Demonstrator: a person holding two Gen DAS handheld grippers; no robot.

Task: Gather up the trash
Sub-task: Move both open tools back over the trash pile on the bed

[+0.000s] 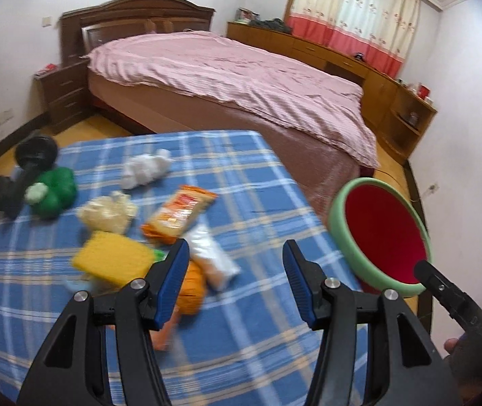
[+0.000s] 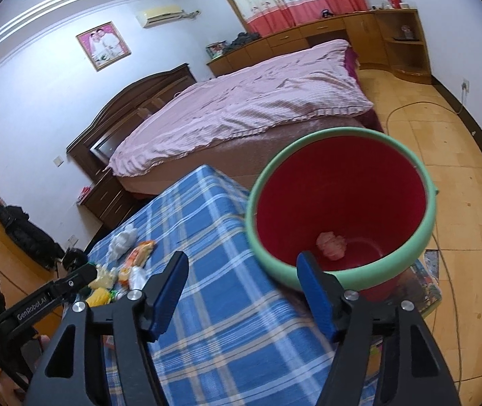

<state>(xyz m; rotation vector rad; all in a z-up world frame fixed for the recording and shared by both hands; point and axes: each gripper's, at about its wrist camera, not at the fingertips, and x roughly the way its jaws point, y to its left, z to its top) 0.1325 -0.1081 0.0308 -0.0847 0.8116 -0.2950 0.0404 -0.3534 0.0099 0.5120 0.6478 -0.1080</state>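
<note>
Trash lies on a blue plaid table (image 1: pixel 241 182): a white crumpled tissue (image 1: pixel 146 169), an orange snack wrapper (image 1: pixel 178 213), a cream crumpled bag (image 1: pixel 107 215), a yellow sponge (image 1: pixel 112 258), a white packet (image 1: pixel 212 257) and an orange item (image 1: pixel 192 284). My left gripper (image 1: pixel 236 284) is open and empty above the table, just right of the packet. A red bin with a green rim (image 2: pixel 339 203) stands at the table's right edge with a pink wad (image 2: pixel 331 245) inside. My right gripper (image 2: pixel 242 291) is open and empty, its right finger (image 2: pixel 315 291) overlapping the rim. The bin also shows in the left wrist view (image 1: pixel 381 233).
A green toy (image 1: pixel 55 191) and a black dumbbell (image 1: pixel 21 172) sit at the table's far left corner. A bed with a pink cover (image 1: pixel 234 71) stands behind the table. Wooden cabinets (image 1: pixel 369 71) line the far wall. A cable (image 2: pixel 451 270) lies on the floor.
</note>
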